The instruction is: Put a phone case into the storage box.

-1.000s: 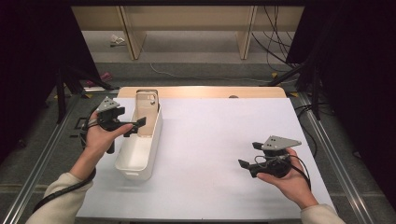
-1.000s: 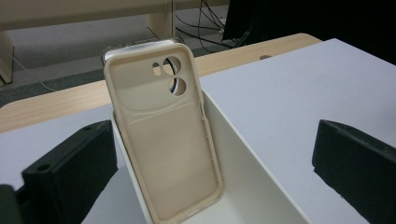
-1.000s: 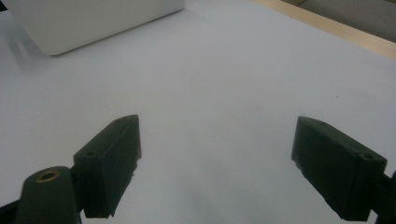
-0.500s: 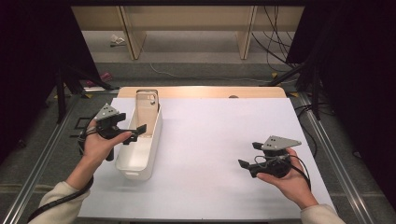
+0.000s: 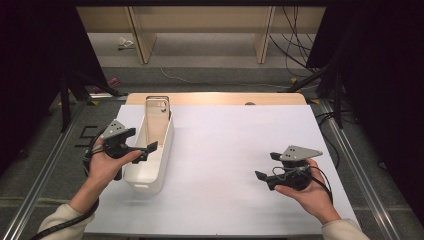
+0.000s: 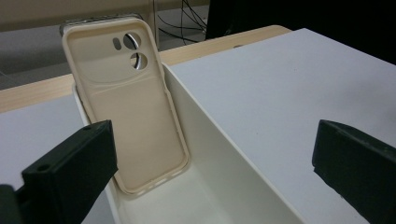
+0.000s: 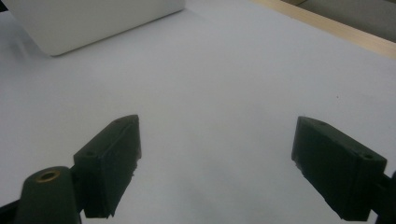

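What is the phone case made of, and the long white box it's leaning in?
The phone case looks like soft, matte beige rubber or silicone: raised lip, smooth camera holes. The long white box seems hard plastic with thin, even walls, rounded corners and a slight sheen.

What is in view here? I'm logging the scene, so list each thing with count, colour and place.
Phone case: one, beige, leaning upright against the far end of the bin.
Bin: one, white, long, on the table's left side.
Table: one, white top, wooden far edge.
Left gripper: one, black, open, at the bin's near left rim.
Right gripper: one, black, open, held over the table's right side.
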Tool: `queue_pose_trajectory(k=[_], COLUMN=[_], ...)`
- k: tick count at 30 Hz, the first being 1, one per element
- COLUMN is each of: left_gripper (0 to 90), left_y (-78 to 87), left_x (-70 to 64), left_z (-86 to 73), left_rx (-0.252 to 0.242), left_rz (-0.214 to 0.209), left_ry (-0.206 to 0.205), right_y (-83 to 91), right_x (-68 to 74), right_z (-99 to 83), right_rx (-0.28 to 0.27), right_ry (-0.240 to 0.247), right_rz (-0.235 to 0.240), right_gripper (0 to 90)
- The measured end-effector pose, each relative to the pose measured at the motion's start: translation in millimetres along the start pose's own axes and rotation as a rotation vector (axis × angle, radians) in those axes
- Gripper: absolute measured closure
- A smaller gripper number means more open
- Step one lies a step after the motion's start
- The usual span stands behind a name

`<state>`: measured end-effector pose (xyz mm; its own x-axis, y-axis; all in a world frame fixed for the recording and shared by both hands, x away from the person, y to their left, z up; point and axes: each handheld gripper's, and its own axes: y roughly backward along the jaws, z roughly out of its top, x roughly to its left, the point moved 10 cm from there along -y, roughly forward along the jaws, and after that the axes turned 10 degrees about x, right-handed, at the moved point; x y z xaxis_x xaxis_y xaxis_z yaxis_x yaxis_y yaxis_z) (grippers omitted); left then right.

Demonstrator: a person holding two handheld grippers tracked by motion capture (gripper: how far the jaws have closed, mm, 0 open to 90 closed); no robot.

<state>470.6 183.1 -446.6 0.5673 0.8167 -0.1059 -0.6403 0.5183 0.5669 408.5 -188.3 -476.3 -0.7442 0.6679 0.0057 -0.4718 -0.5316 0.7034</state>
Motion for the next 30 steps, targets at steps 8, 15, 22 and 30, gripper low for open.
queue_pose_trajectory(k=[8, 15, 22, 30], left_gripper=[0.0, 0.0, 0.0, 0.0], left_y=[6.0, 9.3, 12.1, 16.3], left_x=[-8.4, -11.5, -17.6, -22.9], left_z=[-4.7, -8.0, -10.4, -14.1], left_rx=[-0.011, -0.013, -0.018, -0.038], left_rz=[-0.009, -0.01, -0.015, -0.02], left_ry=[-0.007, -0.01, -0.024, -0.041], right_y=[0.0, 0.0, 0.2, 0.5], right_x=[0.0, 0.1, 0.0, 0.1], right_z=[0.0, 0.1, 0.1, 0.2], right_rx=[0.0, -0.001, -0.002, -0.002], right_ry=[-0.001, -0.001, -0.002, -0.002], right_rz=[0.001, 0.001, 0.002, 0.001], right_gripper=[16.6, 16.6, 16.6, 16.6])
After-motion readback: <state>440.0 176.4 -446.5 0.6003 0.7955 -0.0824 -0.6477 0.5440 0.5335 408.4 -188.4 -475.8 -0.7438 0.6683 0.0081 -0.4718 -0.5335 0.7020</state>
